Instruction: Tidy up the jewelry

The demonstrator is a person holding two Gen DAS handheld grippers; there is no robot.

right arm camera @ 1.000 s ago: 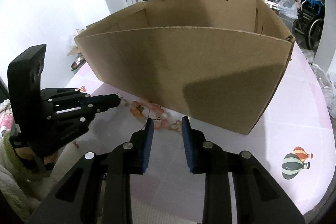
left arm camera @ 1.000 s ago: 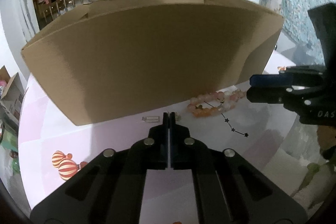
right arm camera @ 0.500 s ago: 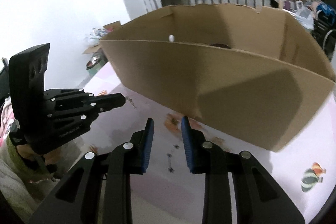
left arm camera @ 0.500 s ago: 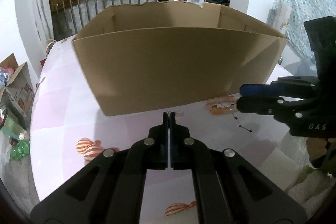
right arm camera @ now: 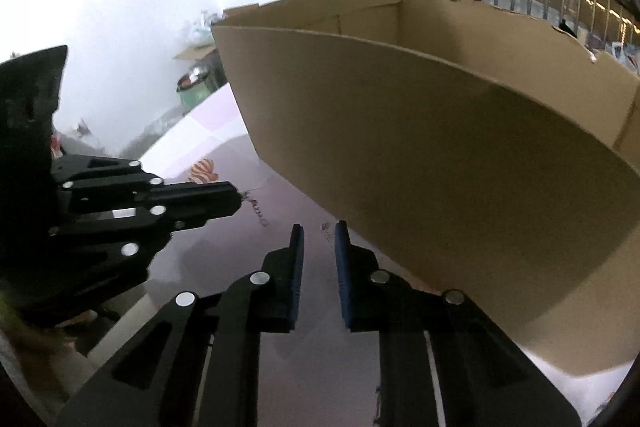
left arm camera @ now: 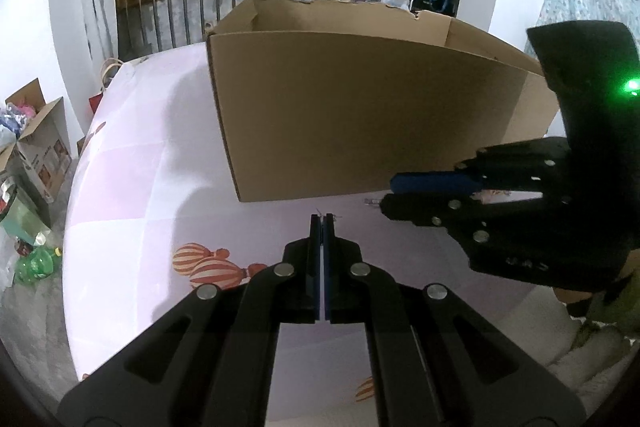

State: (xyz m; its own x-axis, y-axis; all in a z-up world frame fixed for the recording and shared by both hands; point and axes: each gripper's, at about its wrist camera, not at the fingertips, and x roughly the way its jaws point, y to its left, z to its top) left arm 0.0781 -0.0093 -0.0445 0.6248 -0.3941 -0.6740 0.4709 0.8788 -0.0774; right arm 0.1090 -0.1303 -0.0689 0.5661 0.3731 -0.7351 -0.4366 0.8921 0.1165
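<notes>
Two grippers are working beside one cardboard box [left arm camera: 360, 115]: the left gripper [left arm camera: 322, 221] is pinching one thin chain [right arm camera: 256, 207] (dangling over the table [left arm camera: 132, 187]), while the right gripper [right arm camera: 318, 239] is hovering parted, holding nothing.

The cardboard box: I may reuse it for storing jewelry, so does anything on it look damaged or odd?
Yes. The cardboard box has a ragged, torn top edge along its far wall, with uneven notches instead of a clean cut. Its near wall looks intact. The inside floor is hidden from both views.
</notes>
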